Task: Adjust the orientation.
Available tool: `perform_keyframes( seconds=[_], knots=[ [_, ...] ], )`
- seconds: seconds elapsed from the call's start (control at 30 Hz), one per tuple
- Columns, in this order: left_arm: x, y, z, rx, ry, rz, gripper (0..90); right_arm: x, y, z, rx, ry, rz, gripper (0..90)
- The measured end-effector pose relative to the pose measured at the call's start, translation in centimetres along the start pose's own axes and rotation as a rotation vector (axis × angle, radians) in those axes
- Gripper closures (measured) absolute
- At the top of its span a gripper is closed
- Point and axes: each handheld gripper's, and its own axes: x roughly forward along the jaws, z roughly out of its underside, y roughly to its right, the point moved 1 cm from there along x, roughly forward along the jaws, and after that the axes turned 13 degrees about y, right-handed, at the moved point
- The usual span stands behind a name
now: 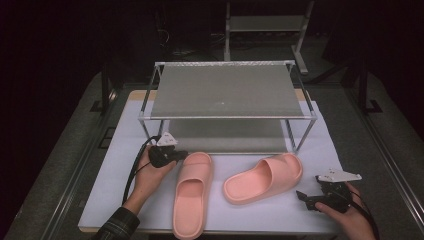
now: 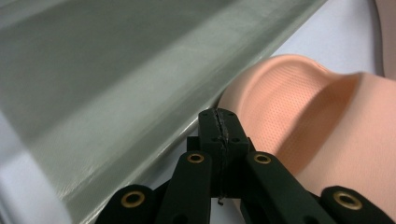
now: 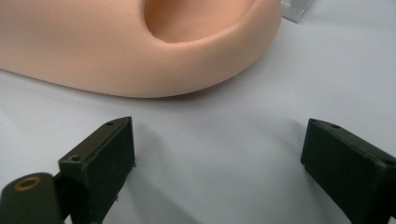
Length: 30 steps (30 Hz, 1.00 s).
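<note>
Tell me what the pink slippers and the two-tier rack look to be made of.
Left slipper and right slipper: likely moulded foam or soft rubber, matte, with a fine dotted texture and thick rounded edges. Rack: apparently metal, silvery frame tubes, with dull grey, finely grained shelves.

No readable text, label, brand or number appears on anything.

Left slipper [image 1: 191, 195] heel beyond bottom edge.
</note>
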Motion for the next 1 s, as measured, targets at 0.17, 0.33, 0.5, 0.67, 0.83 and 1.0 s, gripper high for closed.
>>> perform_keyframes(
  seconds=[0.17, 0.33, 0.5, 0.67, 0.83, 1.0],
  knots=[
    [0.9, 0.6, -0.4, 0.014, 0.003, 0.013, 90.0, 0.0, 0.0, 0.0, 0.000, 0.000, 0.000, 9.0],
    [0.4, 0.4, -0.6, 0.006, 0.013, 0.017, 88.1, 0.0, 0.0, 0.0, 0.000, 0.000, 0.000, 9.0],
    [-1.3, 0.4, -0.5, -0.021, 0.036, 0.024, 76.1, 0.0, 0.0, 0.0, 0.001, 0.001, -0.001, 9.0],
    [-3.5, 0.6, 0.3, -0.042, 0.051, 0.039, 63.2, 0.0, 0.0, 0.0, 0.000, 0.002, -0.001, 9.0],
    [-5.7, 0.9, 1.2, -0.054, 0.062, 0.041, 56.4, 0.0, 0.0, 0.0, -0.001, 0.001, -0.001, 9.0],
    [-8.1, 1.4, 2.2, -0.068, 0.081, 0.039, 51.2, 0.0, 0.0, 0.0, 0.001, 0.000, -0.001, 9.0]
  ],
)
